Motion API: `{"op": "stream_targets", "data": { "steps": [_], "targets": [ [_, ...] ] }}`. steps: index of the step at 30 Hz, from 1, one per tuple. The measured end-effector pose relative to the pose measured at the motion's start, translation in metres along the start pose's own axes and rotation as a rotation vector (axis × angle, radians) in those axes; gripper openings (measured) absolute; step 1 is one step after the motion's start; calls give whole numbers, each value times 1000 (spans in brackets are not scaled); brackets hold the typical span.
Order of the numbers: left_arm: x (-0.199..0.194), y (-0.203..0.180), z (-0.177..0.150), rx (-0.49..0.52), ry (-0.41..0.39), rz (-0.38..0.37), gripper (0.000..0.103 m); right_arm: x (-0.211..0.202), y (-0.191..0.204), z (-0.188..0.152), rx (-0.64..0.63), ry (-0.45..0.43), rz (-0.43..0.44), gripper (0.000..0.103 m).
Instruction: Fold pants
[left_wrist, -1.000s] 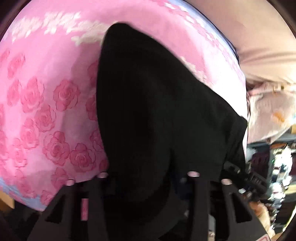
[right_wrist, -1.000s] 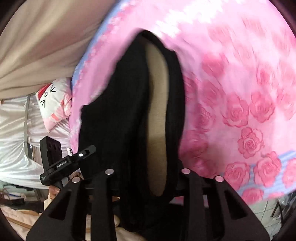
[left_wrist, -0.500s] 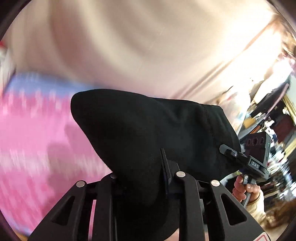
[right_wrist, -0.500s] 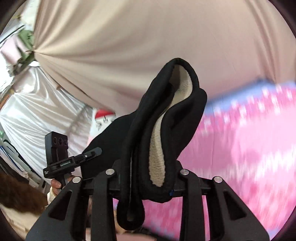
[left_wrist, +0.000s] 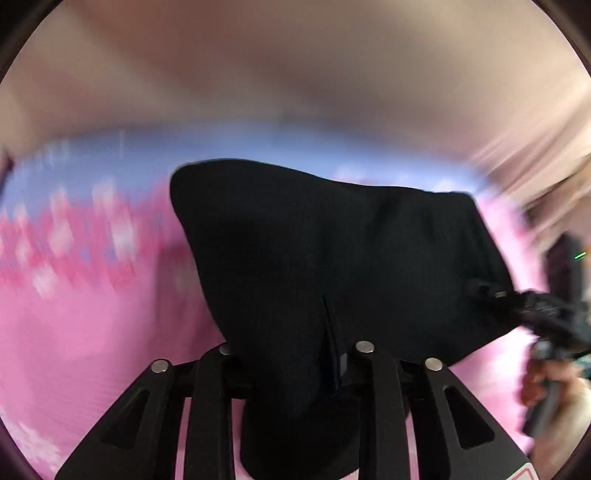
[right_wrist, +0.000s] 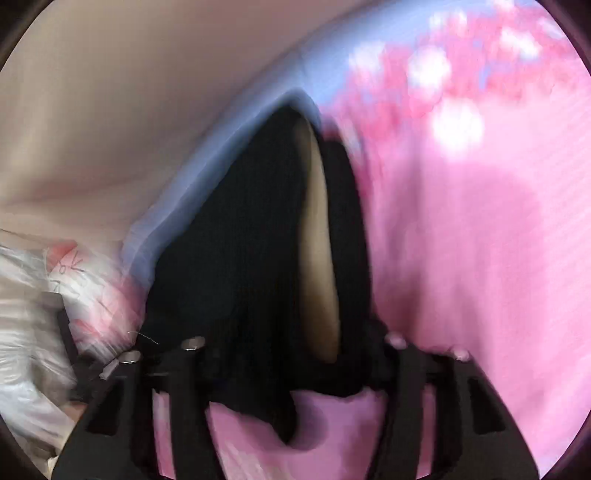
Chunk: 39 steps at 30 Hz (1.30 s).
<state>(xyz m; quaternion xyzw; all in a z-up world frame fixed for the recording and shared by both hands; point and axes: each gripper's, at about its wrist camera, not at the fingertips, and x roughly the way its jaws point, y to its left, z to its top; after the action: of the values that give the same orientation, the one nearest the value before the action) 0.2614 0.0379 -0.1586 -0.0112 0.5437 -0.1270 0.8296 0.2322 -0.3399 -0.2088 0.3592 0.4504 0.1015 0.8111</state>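
My left fingers (left_wrist: 291, 350) and right fingers (right_wrist: 295, 343) have both just been widening around the black pants (left_wrist: 332, 258), still bunched between them over the pink rose-print bed (right_wrist: 480, 258). Laying down the fold, I judge; next, letting go and drawing clear.

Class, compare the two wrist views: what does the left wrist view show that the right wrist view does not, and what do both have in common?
Only the left wrist view shows the person's hand gripping the other gripper's handle at the right edge, and only the plain black outer side of the pants.

Only the right wrist view shows the pants' beige lining and a white plastic bag at the left.

Both show black pants between the gripper fingers, the pink flowered sheet and the beige curtain. Both are blurred. Both grippers' jaws have just been opening, with the pants between them.
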Motion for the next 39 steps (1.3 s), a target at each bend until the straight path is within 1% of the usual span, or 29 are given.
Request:
{"op": "stream_targets", "data": {
  "steps": [1,2,3,4,5,6,7,8,9,10,11,14,16,18,20,22,24,26,29,31,32,33,35,39],
  "targets": [
    [0,6,-10,-8,-77,20,56,-3,-7,-4,37,-3,-3,69],
    [-8,8,-16,-5,-151,56,64,-9,-13,-8,77,-21,-5,69],
    [-14,8,-17,18,-146,85,68,-23,-18,-16,111,-57,-37,69],
    [-19,10,-18,26,-131,88,68,-34,-19,-22,118,-76,-79,70],
    [-32,13,-21,26,-126,94,68,-42,-17,-26,112,-85,-108,71],
    [-46,14,-24,39,-140,131,68,-51,-11,-32,90,-99,-141,71],
    [-56,16,-26,52,-152,175,70,-56,-3,-37,70,-106,-174,71],
    [-73,16,-28,68,-164,258,72,-56,7,-41,42,-102,-199,71],
    [-86,17,-29,69,-157,329,73,-53,22,-44,-11,-96,-249,71],
    [-101,18,-30,65,-144,375,73,-49,38,-47,-62,-95,-299,71],
    [-111,17,-32,65,-132,398,73,-37,59,-52,-128,-83,-331,71],
    [-134,2,-37,73,-118,455,73,-3,98,-60,-228,-46,-389,70],
    [-142,-12,-42,83,-109,454,74,23,129,-68,-292,-58,-437,70],
    [-149,-31,-46,74,-100,431,74,50,152,-74,-346,-73,-439,70],
    [-144,-47,-49,63,-83,413,74,73,168,-80,-382,-76,-450,70],
    [-136,-61,-50,56,-56,398,74,81,186,-91,-402,-85,-458,70],
    [-127,-68,-55,30,-31,390,74,83,187,-95,-414,-90,-451,70],
    [-126,-77,-63,16,-7,376,74,84,183,-99,-411,-86,-453,70],
    [-121,-84,-74,22,24,378,74,88,182,-103,-404,-79,-461,70],
    [-119,-83,-77,21,33,378,74,92,181,-104,-403,-81,-469,70],
    [-119,-82,-78,12,38,380,74,91,186,-105,-402,-80,-469,70],
    [-120,-82,-78,4,40,378,74,100,188,-106,-402,-77,-468,70],
    [-121,-80,-79,-6,44,378,74,106,190,-108,-400,-79,-477,70],
    [-123,-78,-80,-12,41,382,74,98,188,-106,-387,-72,-477,70]
  ]
}}
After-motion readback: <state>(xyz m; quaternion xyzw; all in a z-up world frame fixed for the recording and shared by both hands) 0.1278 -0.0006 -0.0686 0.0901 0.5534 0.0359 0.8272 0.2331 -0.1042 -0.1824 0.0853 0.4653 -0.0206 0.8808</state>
